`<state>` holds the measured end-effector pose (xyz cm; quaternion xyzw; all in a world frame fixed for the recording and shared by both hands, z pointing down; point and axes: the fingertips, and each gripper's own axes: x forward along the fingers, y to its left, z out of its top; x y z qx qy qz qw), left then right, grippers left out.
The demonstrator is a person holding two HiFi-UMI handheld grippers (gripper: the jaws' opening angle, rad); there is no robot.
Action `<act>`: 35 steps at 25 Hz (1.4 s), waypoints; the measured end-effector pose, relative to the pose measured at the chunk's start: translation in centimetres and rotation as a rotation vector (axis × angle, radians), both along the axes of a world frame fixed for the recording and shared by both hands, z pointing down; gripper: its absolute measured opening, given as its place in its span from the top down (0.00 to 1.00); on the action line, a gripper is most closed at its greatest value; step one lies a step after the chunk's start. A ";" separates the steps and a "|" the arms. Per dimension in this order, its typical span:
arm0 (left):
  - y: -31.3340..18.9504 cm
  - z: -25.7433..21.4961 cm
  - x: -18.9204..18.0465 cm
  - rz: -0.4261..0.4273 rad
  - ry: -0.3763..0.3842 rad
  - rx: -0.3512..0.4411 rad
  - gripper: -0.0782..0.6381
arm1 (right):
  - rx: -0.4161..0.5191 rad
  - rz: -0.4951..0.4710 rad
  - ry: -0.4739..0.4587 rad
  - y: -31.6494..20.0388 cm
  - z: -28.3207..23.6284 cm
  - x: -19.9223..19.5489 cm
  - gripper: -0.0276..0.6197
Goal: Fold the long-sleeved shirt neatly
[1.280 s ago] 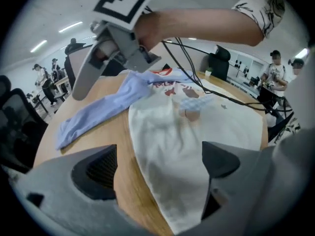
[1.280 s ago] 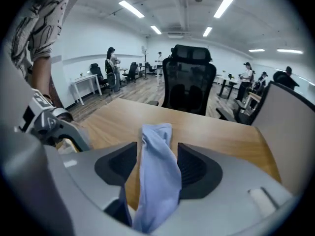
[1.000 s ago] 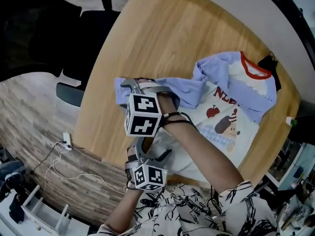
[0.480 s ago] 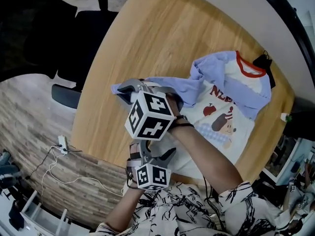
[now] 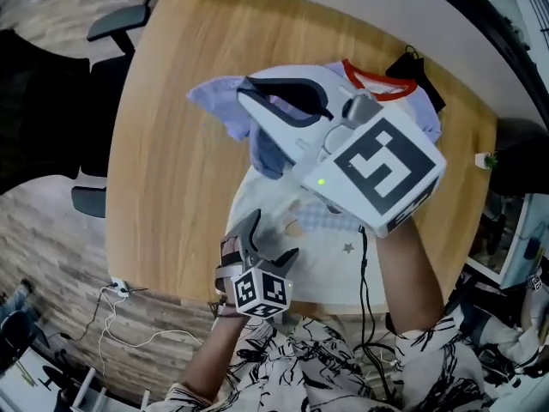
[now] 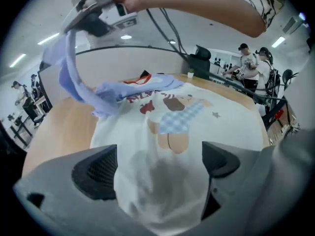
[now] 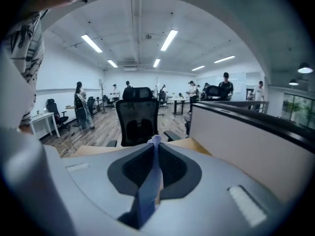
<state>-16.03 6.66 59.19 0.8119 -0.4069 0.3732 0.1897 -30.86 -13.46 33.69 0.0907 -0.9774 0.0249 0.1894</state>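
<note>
The long-sleeved shirt [image 5: 339, 251], white with a cartoon print, blue sleeves and a red collar, lies on the round wooden table [image 5: 171, 161]. My right gripper [image 5: 246, 89] is raised high above it, shut on the end of a blue sleeve [image 5: 219, 101]; the cloth hangs down from the jaws to the shirt. The right gripper view shows blue fabric [image 7: 150, 186] pinched between the closed pads. My left gripper [image 5: 270, 239] stands open low over the shirt's near hem. In the left gripper view the white cloth [image 6: 162, 181] lies between the spread jaws, and the lifted sleeve [image 6: 71, 77] hangs at upper left.
A black object [image 5: 413, 65] lies beside the collar at the table's far edge. Office chairs [image 5: 120, 20] stand beyond the table's left side, cables [image 5: 120, 292] trail on the floor, and a partition [image 7: 246, 132] runs along the far side. People stand in the background.
The right gripper has lifted the blue sleeve off the table, rising high toward the camera and swinging over the shirt. The left gripper has shifted a little along the hem.
</note>
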 end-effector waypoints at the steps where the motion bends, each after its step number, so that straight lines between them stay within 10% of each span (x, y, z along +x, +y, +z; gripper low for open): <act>1: 0.1 0.7 0.1 0.002 -0.008 -0.024 0.15 | 0.007 0.037 -0.001 -1.3 -0.6 2.3 0.90; 9: 0.1 1.9 0.2 -0.023 -0.006 -0.095 0.15 | 0.008 0.268 -0.063 -8.3 -3.2 17.7 0.90; 18: 0.2 2.2 0.4 -0.059 -0.018 -0.124 0.15 | 0.130 0.309 -0.341 -7.3 -7.7 30.9 0.90; 25: 0.1 2.3 0.3 -0.066 -0.024 -0.137 0.15 | 0.019 0.609 -0.078 -7.6 7.2 42.4 0.89; 35: -0.7 1.7 0.1 -0.105 -0.011 -0.159 0.14 | -0.326 0.654 0.181 -2.4 20.3 48.0 0.56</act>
